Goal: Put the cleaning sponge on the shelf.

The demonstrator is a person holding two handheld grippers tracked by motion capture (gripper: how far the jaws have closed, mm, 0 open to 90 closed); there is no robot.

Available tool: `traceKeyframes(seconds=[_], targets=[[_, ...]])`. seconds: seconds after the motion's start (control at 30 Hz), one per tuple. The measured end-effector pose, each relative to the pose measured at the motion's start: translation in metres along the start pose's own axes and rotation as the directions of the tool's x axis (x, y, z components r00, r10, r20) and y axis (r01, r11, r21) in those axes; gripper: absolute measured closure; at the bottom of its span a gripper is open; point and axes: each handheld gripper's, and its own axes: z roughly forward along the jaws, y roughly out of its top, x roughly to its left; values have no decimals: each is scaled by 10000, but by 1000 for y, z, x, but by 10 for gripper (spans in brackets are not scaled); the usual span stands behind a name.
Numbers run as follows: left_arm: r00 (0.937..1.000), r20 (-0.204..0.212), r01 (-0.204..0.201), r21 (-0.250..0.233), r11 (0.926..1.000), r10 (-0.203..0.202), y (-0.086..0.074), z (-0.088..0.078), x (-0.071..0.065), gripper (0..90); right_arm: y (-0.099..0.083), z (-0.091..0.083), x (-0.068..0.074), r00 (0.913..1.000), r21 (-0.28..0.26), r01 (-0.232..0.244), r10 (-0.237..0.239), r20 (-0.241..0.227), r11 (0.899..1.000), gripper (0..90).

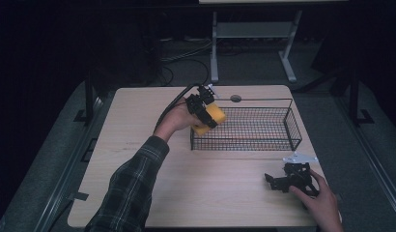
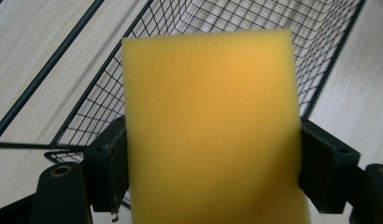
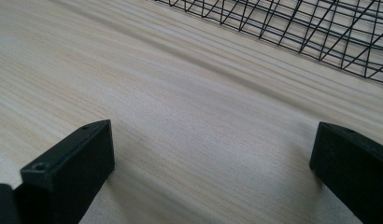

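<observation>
The left gripper point(image 1: 204, 107) pinches a yellow sponge point(image 1: 209, 119) between its jaws and holds it in the air at the left end of the black wire basket point(image 1: 292, 126), just over that end's rim. In the left gripper view the sponge point(image 2: 210, 126) sits squarely between the two black pads, which press on its opposite edges, and the open mesh of the basket point(image 2: 101, 93) lies beyond and below it. The block looks like soft, light foam: it should give under pressure, spring back when freed, and fall slowly with little bounce, so a hold across its short width near the middle, as here, seems sound, while a grip at a corner would likely let it fold or twist. Its rough surface should not slip on the pads. The right gripper point(image 1: 282, 182) rests low on the wooden table point(image 1: 138, 121), in front of the basket's right end and apart from it; the right gripper view shows its jaws spread wide with bare tabletop between them and nothing held.
</observation>
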Motion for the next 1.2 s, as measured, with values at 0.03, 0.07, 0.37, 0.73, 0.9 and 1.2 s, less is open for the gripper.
traceKeyframes(seconds=[0.03, 0.07, 0.37, 0.73, 0.9, 1.2], targets=[[10000, 0, 0, 0, 10000, 0, 0, 0, 0, 223, 0, 0, 0, 10000, 0, 0, 0, 0, 10000, 0], [10000, 9, 13, 10, 10000, -13, 1, 3, 1, 223, 0, 0, 0, 10000, 9, -18, 18, -8, 10000, 0], [9999, 33, 101, 14, 9999, -101, 5, 23, 7, 223, 0, 0, 0, 10000, 18, -44, 44, -18, 10000, 0], [9998, 176, 87, 437, 9990, -95, 8, 46, 8, 222, 0, 0, 0, 10000, 6, -31, 31, -10, 10000, 0], [9999, 130, 74, 747, 9972, -84, 7, 56, 9, 222, 0, 0, 0, 10000, -17, -11, 11, 16, 10000, 0], [9995, 234, 179, 1047, 9943, -204, 7, 65, 8, 222, 0, 0, 0, 10000, -3, -7, 7, 5, 10000, 0]])
